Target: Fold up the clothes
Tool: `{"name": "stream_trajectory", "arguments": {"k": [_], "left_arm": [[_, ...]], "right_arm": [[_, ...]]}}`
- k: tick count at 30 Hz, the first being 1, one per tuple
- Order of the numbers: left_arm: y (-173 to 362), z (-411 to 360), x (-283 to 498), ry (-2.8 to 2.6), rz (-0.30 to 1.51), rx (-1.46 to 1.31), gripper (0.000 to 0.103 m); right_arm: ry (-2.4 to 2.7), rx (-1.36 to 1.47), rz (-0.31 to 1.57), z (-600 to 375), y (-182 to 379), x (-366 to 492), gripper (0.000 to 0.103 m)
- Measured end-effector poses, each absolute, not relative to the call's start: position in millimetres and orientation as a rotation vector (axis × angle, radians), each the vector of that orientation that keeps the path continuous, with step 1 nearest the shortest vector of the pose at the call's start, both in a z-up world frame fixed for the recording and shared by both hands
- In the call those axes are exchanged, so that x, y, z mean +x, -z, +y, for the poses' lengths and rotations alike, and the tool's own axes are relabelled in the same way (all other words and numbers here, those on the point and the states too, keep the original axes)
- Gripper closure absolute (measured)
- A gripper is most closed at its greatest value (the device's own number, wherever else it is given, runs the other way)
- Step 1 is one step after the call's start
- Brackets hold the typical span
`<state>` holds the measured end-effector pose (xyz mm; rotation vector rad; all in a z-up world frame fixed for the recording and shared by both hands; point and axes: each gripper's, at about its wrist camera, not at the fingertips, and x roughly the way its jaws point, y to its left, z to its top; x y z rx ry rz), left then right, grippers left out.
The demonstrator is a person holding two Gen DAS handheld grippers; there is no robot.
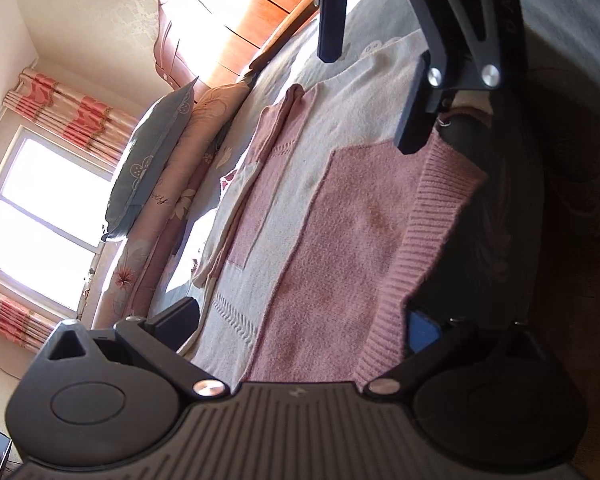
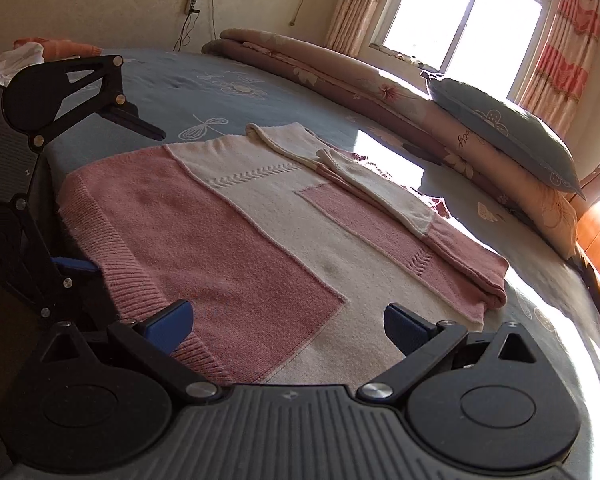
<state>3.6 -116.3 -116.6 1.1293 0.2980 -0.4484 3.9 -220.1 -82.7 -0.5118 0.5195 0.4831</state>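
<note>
Sweater (image 2: 236,240), pink-and-cream knit, flat on bed (image 2: 204,84): left gripper (image 1: 300,320) and right gripper (image 2: 288,324), jaws apart at ribbed hem (image 2: 136,280), should pinch both corners evenly before lifting

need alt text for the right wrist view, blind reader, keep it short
A pink and cream knit sweater lies flat on a blue-grey bed, sleeves folded in. The right gripper has its jaws open over the hem; the left gripper, also open, is at the sweater's left edge. Behind are a rolled quilt, a pillow and a bright window.
</note>
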Motion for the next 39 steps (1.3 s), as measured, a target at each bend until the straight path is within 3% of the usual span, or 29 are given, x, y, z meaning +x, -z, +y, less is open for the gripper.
{"name": "stream_trajectory", "arguments": {"k": [6,9,11,13,15,16,21,24,29,34,37,39], "left_arm": [[107,-111,10,0.435,0.317,1.066,0.001],[107,-108,9,0.437,0.33,1.043,0.001],[107,-106,7,0.437,0.335,1.028,0.001],[106,-102,7,0.44,0.343,1.009,0.001],[106,-99,7,0.446,0.35,0.994,0.001],[106,-98,6,0.449,0.354,0.986,0.001],[106,-96,2,0.488,0.365,0.955,0.005],[115,-103,-2,0.505,0.367,0.993,0.017],[132,-113,3,0.459,0.373,1.067,0.056],[141,-107,7,0.393,0.367,1.142,0.058],[143,-101,10,0.364,0.387,1.15,0.076],[140,-100,11,0.37,0.409,1.121,0.081]], "right_arm": [[-0.594,-0.696,0.499,-182,97,-9,0.001],[-0.593,-0.772,0.515,-164,110,-3,0.014],[-0.594,-0.792,0.538,-156,117,4,0.04],[-0.612,-0.788,0.54,-152,118,7,0.044],[-0.62,-0.78,0.55,-148,117,8,0.067],[-0.621,-0.774,0.553,-148,116,9,0.087],[-0.612,-0.736,0.55,-149,110,8,0.091],[-0.607,-0.714,0.549,-149,106,8,0.091],[-0.592,-0.694,0.541,-150,103,7,0.091],[-0.57,-0.69,0.529,-152,104,5,0.091],[-0.557,-0.688,0.522,-153,105,3,0.091],[-0.548,-0.687,0.517,-153,105,2,0.089]]}}
